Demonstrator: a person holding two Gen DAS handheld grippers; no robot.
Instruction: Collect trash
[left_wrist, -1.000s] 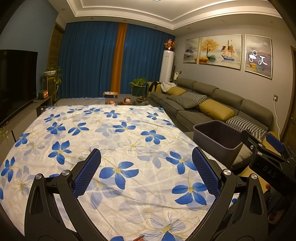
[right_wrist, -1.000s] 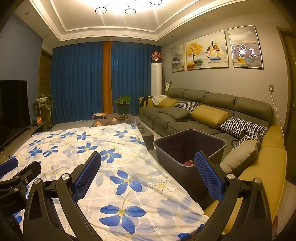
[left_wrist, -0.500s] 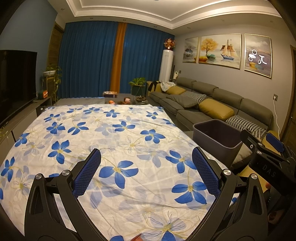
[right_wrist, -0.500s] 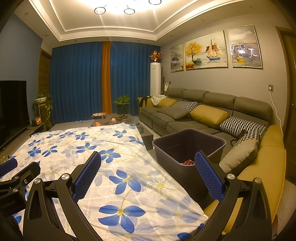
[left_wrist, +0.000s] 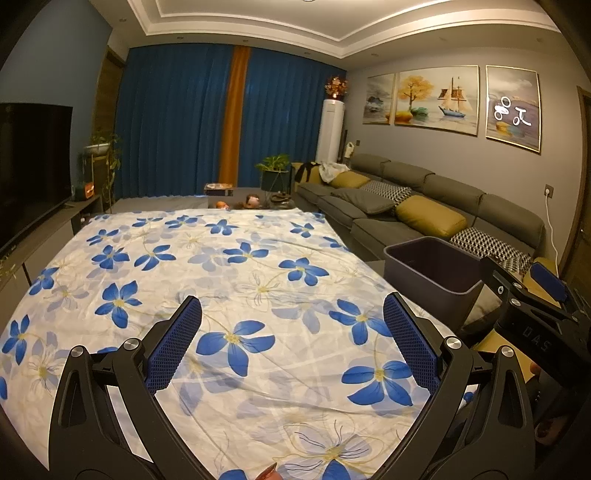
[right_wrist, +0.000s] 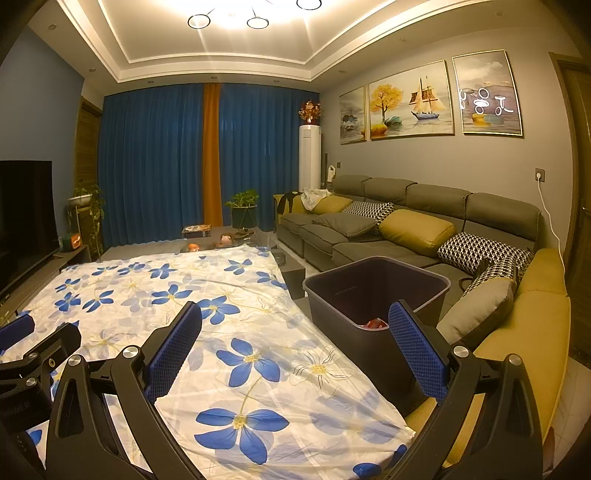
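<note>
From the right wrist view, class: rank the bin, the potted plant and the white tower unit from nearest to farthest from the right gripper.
1. Bin, just ahead of the right gripper, right of the cloth.
2. Potted plant, far, by the curtain.
3. White tower unit, far corner; close to the plant's depth.

Left gripper (left_wrist: 291, 332): jaws spread wide, nothing between the blue pads (left_wrist: 171, 350), aimed forward and slightly down. Right gripper (right_wrist: 295, 334): same configuration (jaws wide, empty), positioned beside the left at similar height.

Both the left gripper (left_wrist: 291, 347) and right gripper (right_wrist: 295, 350) show black angular frames, silver screws, and blue mesh-textured finger pads (left_wrist: 171, 350).
</note>
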